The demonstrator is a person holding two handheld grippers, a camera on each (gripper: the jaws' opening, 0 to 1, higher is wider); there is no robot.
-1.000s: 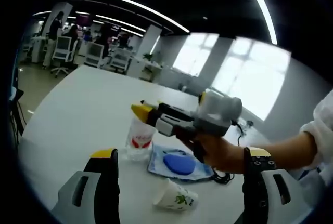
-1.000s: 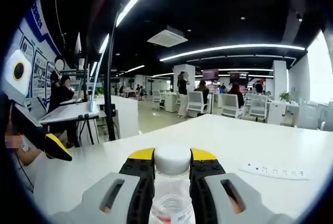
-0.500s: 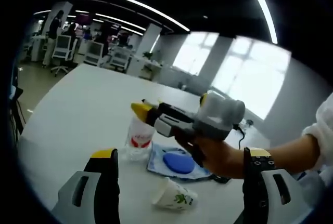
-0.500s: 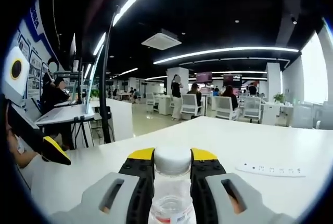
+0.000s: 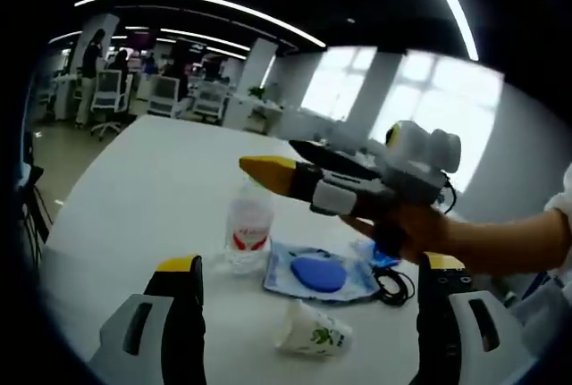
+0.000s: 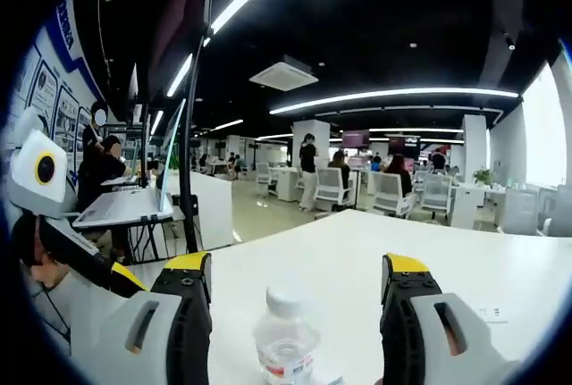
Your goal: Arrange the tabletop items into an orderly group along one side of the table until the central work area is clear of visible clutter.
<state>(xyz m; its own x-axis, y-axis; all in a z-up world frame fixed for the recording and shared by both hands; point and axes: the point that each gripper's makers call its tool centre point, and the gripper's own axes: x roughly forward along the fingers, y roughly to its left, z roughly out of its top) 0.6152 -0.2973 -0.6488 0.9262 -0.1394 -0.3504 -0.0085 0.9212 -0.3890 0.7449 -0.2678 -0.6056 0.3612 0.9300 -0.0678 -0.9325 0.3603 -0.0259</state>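
Jaws of both grippers spread wide; bottle upright between right gripper jaws, ungripped.

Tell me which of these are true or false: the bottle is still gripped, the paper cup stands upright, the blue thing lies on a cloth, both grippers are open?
1. The right gripper grips the water bottle. False: its jaws stand wide apart, with the bottle free between them on the white table.
2. The paper cup stands upright. False: it lies on its side.
3. The blue oval object lies on the blue-edged cloth. True.
4. The left gripper is open. True: nothing sits between its jaws.
5. The bottle stands upright beside the cloth. True.
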